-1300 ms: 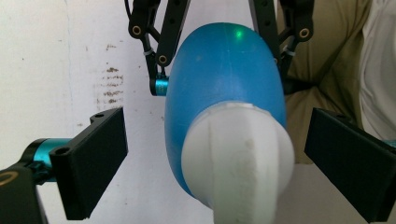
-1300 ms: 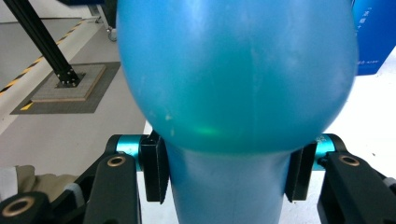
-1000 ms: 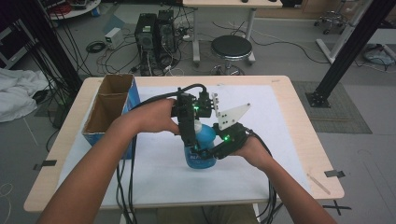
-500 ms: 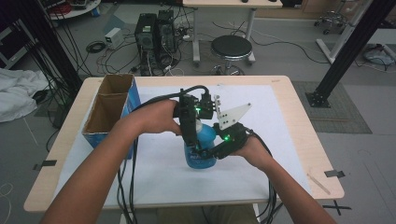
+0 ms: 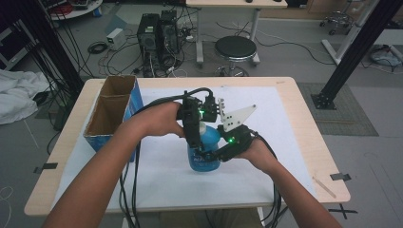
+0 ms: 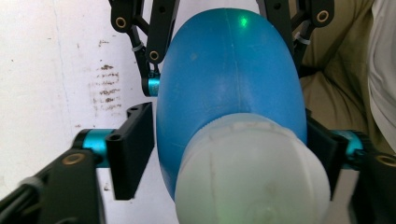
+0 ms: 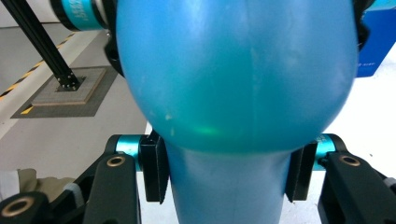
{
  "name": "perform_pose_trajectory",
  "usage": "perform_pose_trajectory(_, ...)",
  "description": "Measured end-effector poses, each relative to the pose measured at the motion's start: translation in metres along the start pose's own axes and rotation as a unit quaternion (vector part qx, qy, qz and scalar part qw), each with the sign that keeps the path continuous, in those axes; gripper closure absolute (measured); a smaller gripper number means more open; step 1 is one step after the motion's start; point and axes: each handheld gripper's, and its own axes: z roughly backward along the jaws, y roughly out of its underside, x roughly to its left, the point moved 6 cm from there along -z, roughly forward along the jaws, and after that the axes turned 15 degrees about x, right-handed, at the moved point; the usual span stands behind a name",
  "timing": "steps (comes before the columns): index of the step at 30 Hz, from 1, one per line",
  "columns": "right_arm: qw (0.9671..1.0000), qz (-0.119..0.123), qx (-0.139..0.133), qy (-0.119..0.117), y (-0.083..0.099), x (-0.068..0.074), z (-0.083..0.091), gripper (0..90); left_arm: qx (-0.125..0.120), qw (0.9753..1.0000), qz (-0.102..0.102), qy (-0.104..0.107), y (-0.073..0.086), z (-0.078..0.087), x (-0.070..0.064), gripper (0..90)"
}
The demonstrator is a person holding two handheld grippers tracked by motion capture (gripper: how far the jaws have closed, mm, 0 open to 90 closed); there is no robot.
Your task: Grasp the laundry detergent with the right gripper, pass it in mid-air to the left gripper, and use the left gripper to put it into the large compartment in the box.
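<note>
Blue bottle (image 5: 204,151) stands upright near the counter's (image 5: 294,142) middle, on a white sheet (image 5: 161,175). High view: left gripper (image 5: 196,127) comes down over the bottle's top; right gripper (image 5: 215,154) meets its body from the right side. A cardboard box (image 5: 111,111) sits open at the counter's left edge, well apart from the bottle.

Left gripper view: looking down on the bottle (image 6: 229,93) and its whitish cap (image 6: 252,172). Left gripper (image 6: 229,154) jaws stand one on each side of the neck below the cap; the left pad shows a thin gap, so whether they pinch cannot be told.

Right gripper view: right gripper (image 7: 226,170) jaws press on both sides of the bottle's (image 7: 233,70) narrower part, pinching it.
</note>
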Motion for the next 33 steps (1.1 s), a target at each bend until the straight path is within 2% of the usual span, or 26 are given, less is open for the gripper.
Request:
perform_pose_trajectory(12,1.0000,0.001,-0.001,-0.002,0.001,0.000,0.001,44.7,-0.003,0.9999,-0.011,0.002,-0.001,0.001,-0.003,37.2)
perform_pose_trajectory(18,1.0000,0.005,0.002,-0.001,0.001,0.001,0.000,44.6,0.001,0.9999,-0.015,-0.006,-0.002,0.000,-0.004,37.6)
perform_pose_trajectory(22,0.9999,0.009,0.006,0.004,0.001,0.002,0.001,44.3,0.009,0.9995,-0.024,-0.015,-0.003,0.001,-0.005,37.7)
perform_pose_trajectory(24,0.9998,0.014,0.003,0.009,0.001,0.002,0.002,43.6,0.009,0.9994,-0.029,-0.018,-0.004,0.004,-0.005,37.7)
perform_pose_trajectory(26,0.9998,0.015,0.003,0.009,0.002,0.001,0.006,36.7,0.015,0.9992,-0.030,-0.021,-0.004,0.005,-0.005,37.8)
perform_pose_trajectory(27,0.9999,0.010,0.009,0.009,0.003,0.001,0.009,30.8,0.017,0.9991,-0.031,-0.022,-0.003,0.006,-0.004,37.8)
perform_pose_trajectory(28,0.9996,0.006,0.023,0.013,0.007,0.000,0.011,30.1,0.018,0.9991,-0.030,-0.022,-0.002,0.007,-0.004,37.8)
perform_pose_trajectory(30,0.9981,0.011,0.054,0.029,0.015,-0.002,0.016,23.0,0.021,0.9991,-0.029,-0.023,0.000,0.008,-0.003,37.8)
perform_pose_trajectory(33,0.9971,0.006,0.067,0.037,0.024,-0.004,0.026,22.1,0.020,0.9993,-0.021,-0.023,0.005,0.009,0.001,37.8)
